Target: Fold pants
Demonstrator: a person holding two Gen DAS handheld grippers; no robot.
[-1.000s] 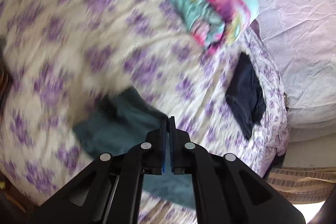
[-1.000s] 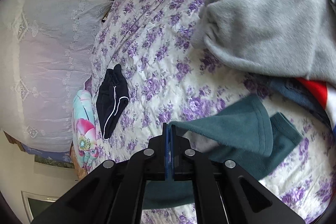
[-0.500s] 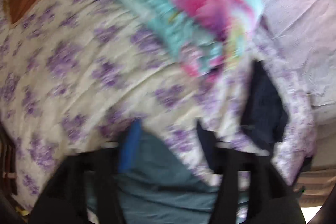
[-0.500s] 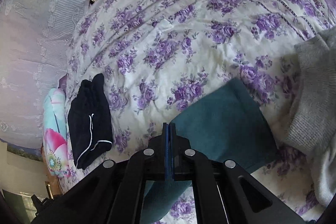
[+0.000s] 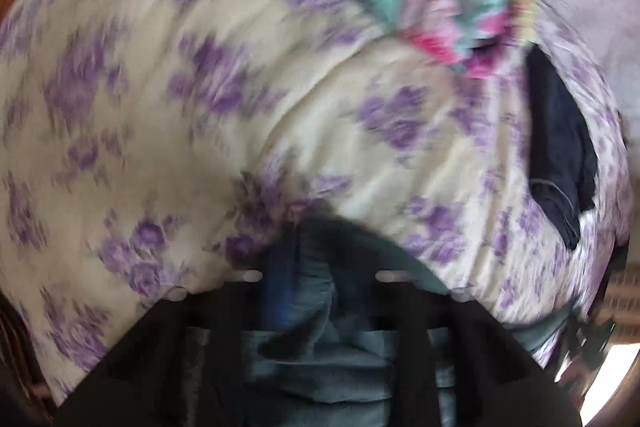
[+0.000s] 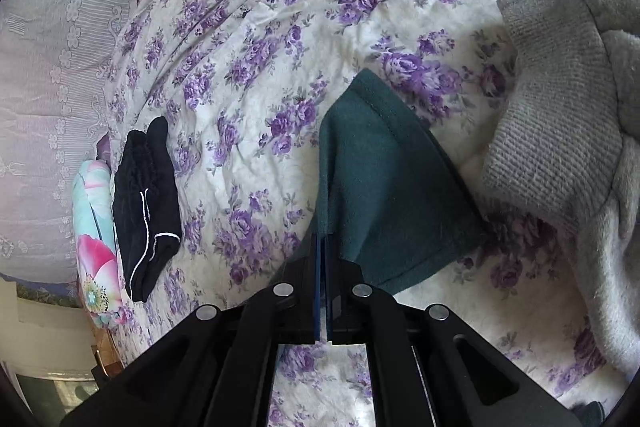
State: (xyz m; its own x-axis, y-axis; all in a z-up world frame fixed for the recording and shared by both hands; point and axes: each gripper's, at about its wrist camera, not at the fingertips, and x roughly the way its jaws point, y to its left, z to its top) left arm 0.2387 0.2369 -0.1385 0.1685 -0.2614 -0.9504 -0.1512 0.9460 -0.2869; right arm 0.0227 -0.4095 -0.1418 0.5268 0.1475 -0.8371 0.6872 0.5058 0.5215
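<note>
While the right gripper [image 6: 323,291] pinches one edge of the teal pants [image 6: 384,187], the cloth runs up and away from its tips across the floral bedspread [image 6: 248,75], long axis slanting rightward. The left gripper [image 5: 316,291], blurred, has its jaws just closing, narrow, with a teal fold directly between them; whether the pads press on it cannot be told.

teal pants [image 6: 384,187] lowered flatter, left hand-held gripper [image 5: 316,259] closing
</note>
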